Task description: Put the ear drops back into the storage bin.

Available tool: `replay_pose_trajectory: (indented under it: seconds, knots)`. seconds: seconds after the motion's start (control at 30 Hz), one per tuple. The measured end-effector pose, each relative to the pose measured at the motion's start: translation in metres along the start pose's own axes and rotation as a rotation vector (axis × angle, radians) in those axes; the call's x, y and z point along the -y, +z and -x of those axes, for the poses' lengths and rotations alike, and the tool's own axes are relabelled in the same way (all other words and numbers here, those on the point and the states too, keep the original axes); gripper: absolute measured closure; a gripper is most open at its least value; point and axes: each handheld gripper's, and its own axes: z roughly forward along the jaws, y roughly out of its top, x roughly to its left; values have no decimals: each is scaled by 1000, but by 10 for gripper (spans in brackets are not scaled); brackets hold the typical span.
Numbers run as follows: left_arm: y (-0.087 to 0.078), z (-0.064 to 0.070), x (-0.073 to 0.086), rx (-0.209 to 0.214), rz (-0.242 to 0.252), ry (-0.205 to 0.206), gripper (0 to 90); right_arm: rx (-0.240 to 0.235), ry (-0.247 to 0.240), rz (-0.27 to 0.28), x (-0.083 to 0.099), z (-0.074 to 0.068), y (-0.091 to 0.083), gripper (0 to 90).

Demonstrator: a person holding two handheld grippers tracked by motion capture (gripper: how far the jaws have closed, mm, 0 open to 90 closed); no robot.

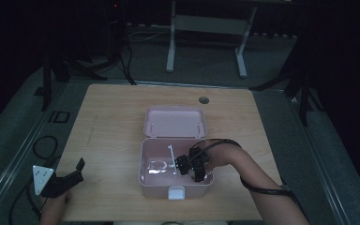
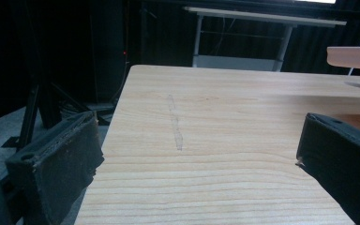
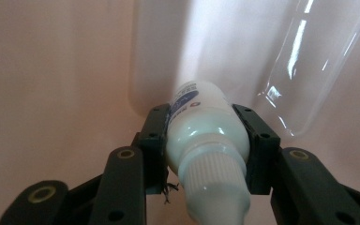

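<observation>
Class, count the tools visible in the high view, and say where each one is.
2. The left tool rests open near the table's front left corner. The right tool reaches inside the open pink box, shut on a small white bottle.

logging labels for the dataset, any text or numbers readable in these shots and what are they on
Small white bottle held in the right gripper, inside the pink box: blue print and a red mark on its label, too blurred and turned away to read.
Pink box, its lid and the table: no text visible.
</observation>
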Motion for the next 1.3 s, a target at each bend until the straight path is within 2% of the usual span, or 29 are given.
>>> replay_pose_trajectory:
  seconds: [0.1, 0.2, 0.47, 0.53, 1.3]
  knots:
    - [0, 0, 0, 0, 0, 1, 5, 2, 3, 1, -1, 1, 3, 596]
    - [0, 0, 0, -1, 1, 4, 5, 28, 7, 11, -1, 2, 7, 595]
    - [0, 0, 0, -1, -1, 3, 4, 17, 2, 3, -2, 0, 14, 595]
    - [0, 0, 0, -1, -1, 2, 4, 13, 8, -14, -4, 1, 18, 595]
    - [0, 0, 0, 3, -1, 3, 5, 0, 54, -22, -4, 4, 19, 580]
